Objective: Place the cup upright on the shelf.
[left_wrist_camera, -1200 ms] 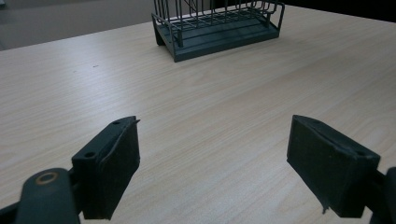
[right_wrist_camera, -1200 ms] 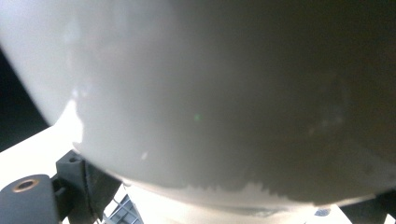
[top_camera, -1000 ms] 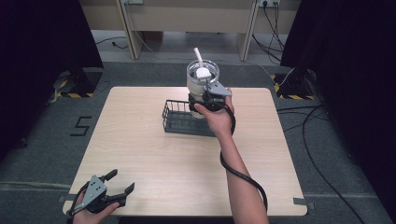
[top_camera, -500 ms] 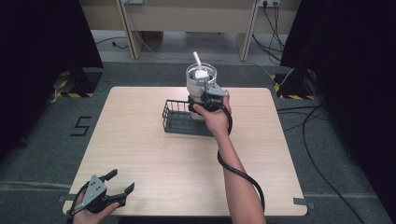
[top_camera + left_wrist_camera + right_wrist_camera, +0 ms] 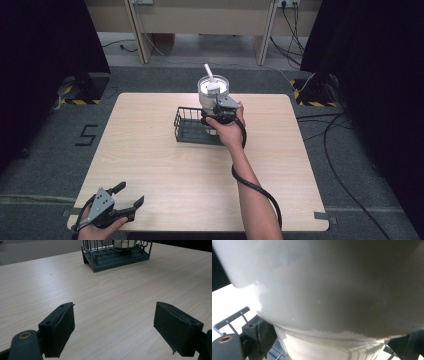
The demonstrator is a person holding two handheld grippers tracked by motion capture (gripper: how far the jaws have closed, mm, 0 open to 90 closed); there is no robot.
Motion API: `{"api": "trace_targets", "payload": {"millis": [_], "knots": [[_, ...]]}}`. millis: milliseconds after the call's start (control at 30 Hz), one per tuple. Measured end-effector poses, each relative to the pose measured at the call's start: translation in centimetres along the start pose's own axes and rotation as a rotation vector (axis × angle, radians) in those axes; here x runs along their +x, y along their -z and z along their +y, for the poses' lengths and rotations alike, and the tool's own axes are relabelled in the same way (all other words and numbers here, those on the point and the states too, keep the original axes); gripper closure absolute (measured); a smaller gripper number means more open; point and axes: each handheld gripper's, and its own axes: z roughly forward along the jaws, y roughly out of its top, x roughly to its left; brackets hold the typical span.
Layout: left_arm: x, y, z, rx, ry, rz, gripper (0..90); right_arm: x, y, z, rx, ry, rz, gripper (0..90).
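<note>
White cup (image 5: 213, 92) clamped by right gripper (image 5: 218, 111), base hidden in wire basket (image 5: 186, 125) | left gripper (image 5: 125, 196) jaws spread

A big white cup (image 5: 332, 282) is very close and takes up most of the picture. It gets thinner toward the bottom, and there it has faint lines on it. One black jaw pad sits just left of the cup's thin part, the other just right of it, both pressed close against it. Below the cup to the left, thin grey basket wires (image 5: 230, 322) stick out.
</note>
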Motion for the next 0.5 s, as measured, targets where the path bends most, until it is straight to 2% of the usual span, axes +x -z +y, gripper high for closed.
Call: {"api": "trace_targets", "payload": {"millis": [333, 500], "knots": [[-0.04, 0.00, 0.01, 0.002, -0.003, -0.001, 16.3, 0.02, -0.13, -0.46, -0.021, 0.006, 0.001, 9.9], [-0.18, -0.05, 0.01, 0.002, -0.006, -0.006, 16.3, -0.31, 0.10, -1.00, -0.043, -0.012, 0.011, 9.5]]}}
